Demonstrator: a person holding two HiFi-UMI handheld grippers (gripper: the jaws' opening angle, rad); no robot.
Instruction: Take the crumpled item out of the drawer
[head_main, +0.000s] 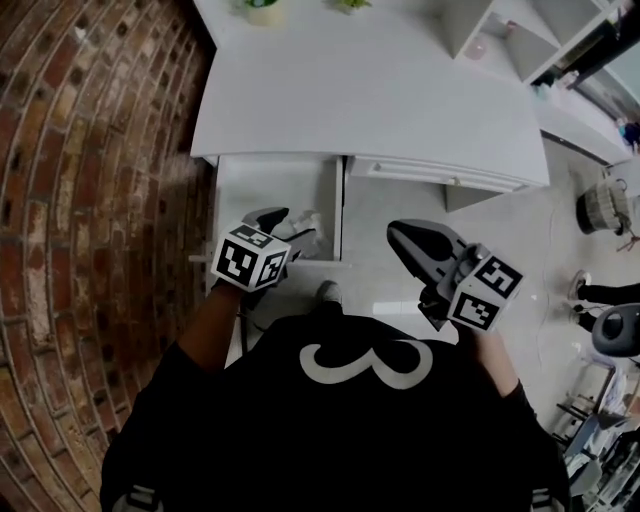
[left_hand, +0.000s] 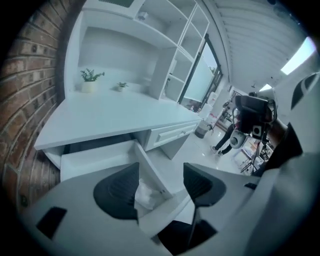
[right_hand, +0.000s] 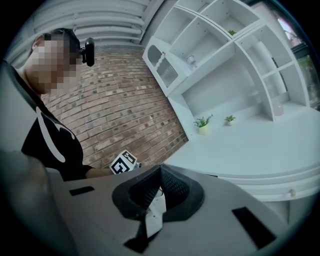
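The left drawer (head_main: 268, 192) of the white desk (head_main: 370, 95) stands pulled out. A crumpled white item (head_main: 306, 221) lies in its near right corner. My left gripper (head_main: 288, 227) hovers just above that corner, open, and the crumpled item (left_hand: 146, 195) shows low between its dark fingers (left_hand: 118, 192), not touched. The drawer's inside (left_hand: 95, 156) stretches away behind it. My right gripper (head_main: 398, 232) is off to the right over the floor, shut with nothing in it; its pads (right_hand: 171, 186) meet at the tips.
A brick wall (head_main: 90, 160) runs close along the drawer's left. A second drawer (head_main: 440, 173) to the right is closed. Two small potted plants (left_hand: 90, 80) stand at the desk's back. A basket (head_main: 606, 205) and a person's shoes (head_main: 582, 288) are on the floor far right.
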